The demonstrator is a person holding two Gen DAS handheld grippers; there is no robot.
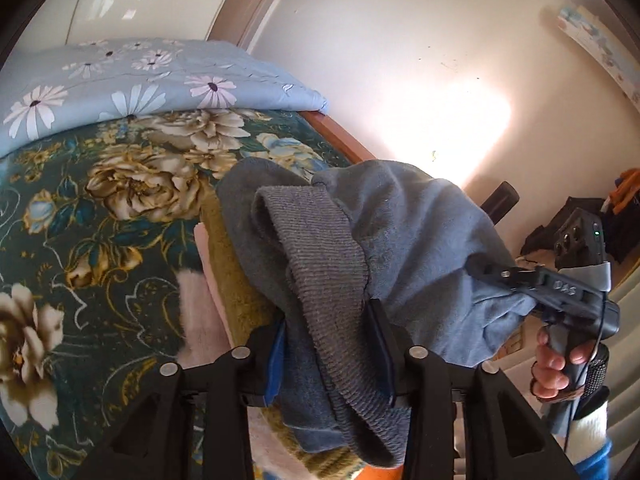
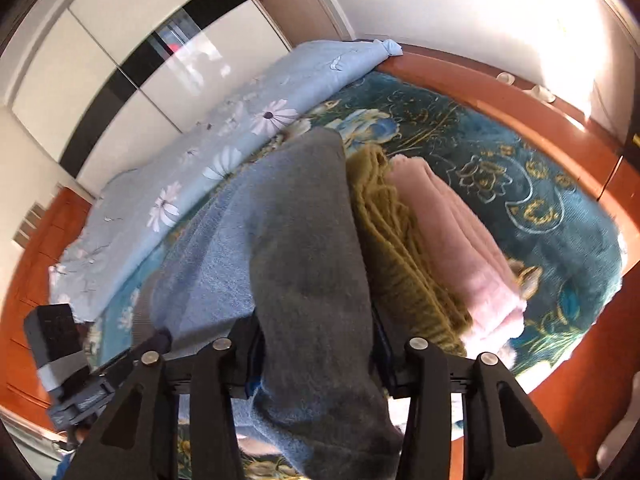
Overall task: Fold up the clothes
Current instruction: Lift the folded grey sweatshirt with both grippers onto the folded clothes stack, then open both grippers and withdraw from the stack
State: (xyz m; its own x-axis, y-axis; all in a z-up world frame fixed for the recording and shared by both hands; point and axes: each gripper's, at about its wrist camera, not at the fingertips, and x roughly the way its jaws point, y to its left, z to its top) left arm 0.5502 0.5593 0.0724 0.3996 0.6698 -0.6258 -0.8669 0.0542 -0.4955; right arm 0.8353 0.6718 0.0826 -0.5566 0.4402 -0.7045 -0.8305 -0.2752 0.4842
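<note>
A blue-grey garment (image 1: 408,232) with a grey ribbed hem (image 1: 320,248) hangs bunched in the air over the bed. My left gripper (image 1: 328,344) is shut on its ribbed hem. My right gripper (image 2: 316,348) is shut on another part of the same garment (image 2: 308,240); it also shows in the left wrist view (image 1: 492,276), pinching the cloth at the right. Under the garment lie a folded olive knit (image 2: 400,240) and a folded pink garment (image 2: 468,240), stacked side by side on the bed.
The bed has a dark teal floral blanket (image 1: 100,208) and a folded light blue daisy quilt (image 1: 132,80) at the far end. An orange-brown wooden bed frame (image 2: 520,108) runs along a white wall. A glossy wardrobe (image 2: 132,60) stands beyond the quilt.
</note>
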